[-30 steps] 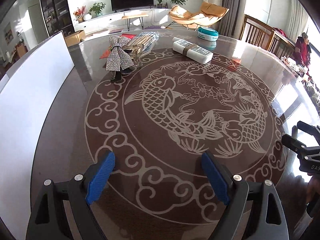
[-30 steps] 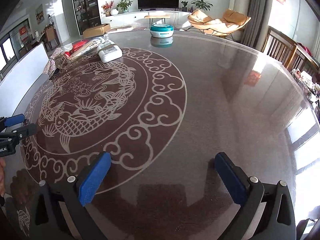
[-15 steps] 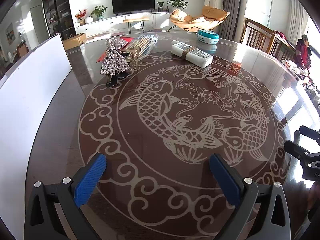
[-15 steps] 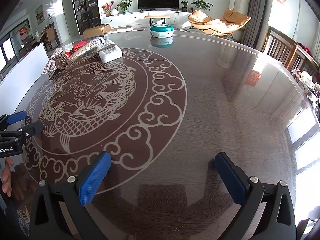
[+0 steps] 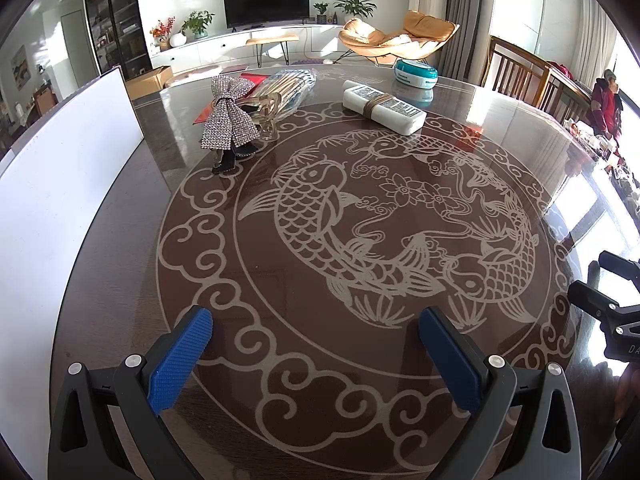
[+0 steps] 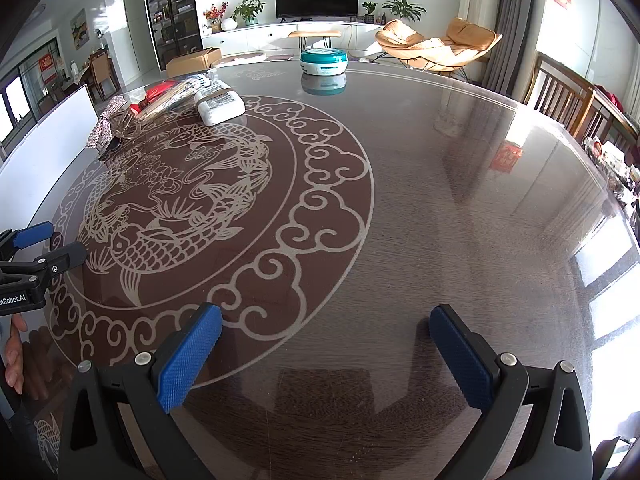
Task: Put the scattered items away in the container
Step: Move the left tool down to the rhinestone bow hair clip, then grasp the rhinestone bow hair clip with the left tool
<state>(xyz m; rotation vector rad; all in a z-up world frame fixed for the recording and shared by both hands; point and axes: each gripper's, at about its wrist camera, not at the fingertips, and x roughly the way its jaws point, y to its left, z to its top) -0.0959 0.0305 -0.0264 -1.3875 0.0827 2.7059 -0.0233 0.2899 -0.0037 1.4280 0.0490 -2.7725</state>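
Scattered items all lie far from you, and nothing is in either tool yet. Nearest, your left gripper (image 5: 314, 338) has just been spreading its jaws and now holds them fully wide with only bare counter (image 5: 360, 380) between them; your right gripper (image 6: 326, 338) is likewise wide and empty. Further up the left view, the sequin bow (image 5: 228, 122) sits upper left of the jaws. Just beyond it lie the clear packet (image 5: 290, 88), then the white bundle (image 5: 384, 107), its long axis running upper left to lower right. Farthest is the teal container (image 5: 415, 73). Your left hand looks the nearer one for the bow.
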